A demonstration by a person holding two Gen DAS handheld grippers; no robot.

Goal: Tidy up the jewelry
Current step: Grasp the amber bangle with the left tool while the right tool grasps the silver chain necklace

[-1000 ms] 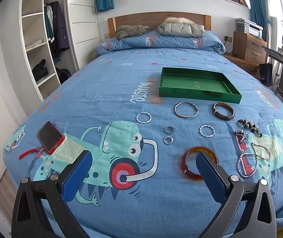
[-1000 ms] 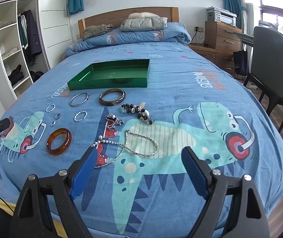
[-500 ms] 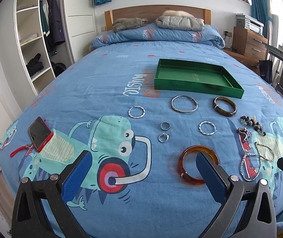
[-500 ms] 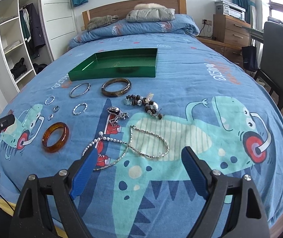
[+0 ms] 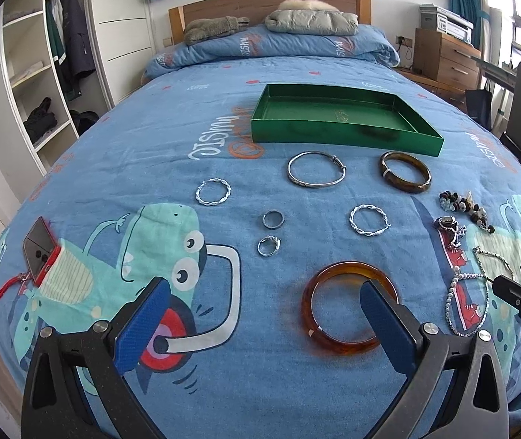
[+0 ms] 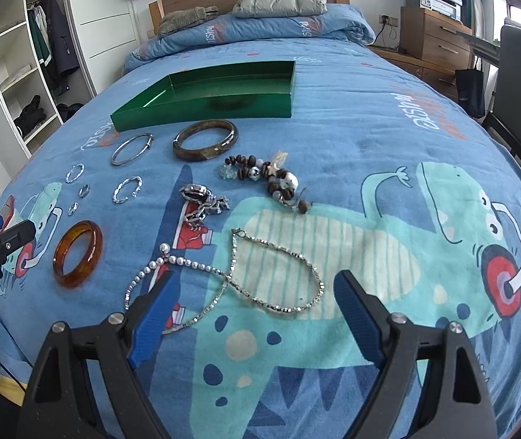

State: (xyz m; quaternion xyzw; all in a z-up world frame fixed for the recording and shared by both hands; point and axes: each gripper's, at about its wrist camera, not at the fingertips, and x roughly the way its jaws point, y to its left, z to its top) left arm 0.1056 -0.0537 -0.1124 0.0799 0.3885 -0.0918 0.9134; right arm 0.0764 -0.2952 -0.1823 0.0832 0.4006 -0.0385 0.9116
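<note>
On the blue bedspread lie an amber bangle (image 5: pixel 309 303), a silver bangle (image 5: pixel 291 175), a dark brown bangle (image 5: pixel 406 187), two twisted hoops (image 5: pixel 351 219) and two small rings (image 5: pixel 273 218). Behind them stands a green tray (image 5: pixel 333 135). My left gripper (image 5: pixel 264 303) is open and holds nothing; its right finger overlaps the amber bangle in the view. My right gripper (image 6: pixel 255 303) is open over a silver chain necklace (image 6: pixel 318 278) and a pearl necklace (image 6: pixel 187 263). Farther off are a bead bracelet (image 6: pixel 267 175) and a metal link bracelet (image 6: pixel 202 201).
A phone in a red case (image 5: pixel 39 248) lies near the bed's left edge. White wardrobe shelves (image 5: pixel 30 73) stand to the left. A dark chair (image 6: pixel 520 73) and a wooden nightstand (image 6: pixel 439 47) stand to the right. Pillows (image 6: pixel 278 2) lie at the headboard.
Both grippers have moved forward and lower toward the bed. The left one now reaches the amber bangle; the right one is nearer the necklaces. Both stay open.
</note>
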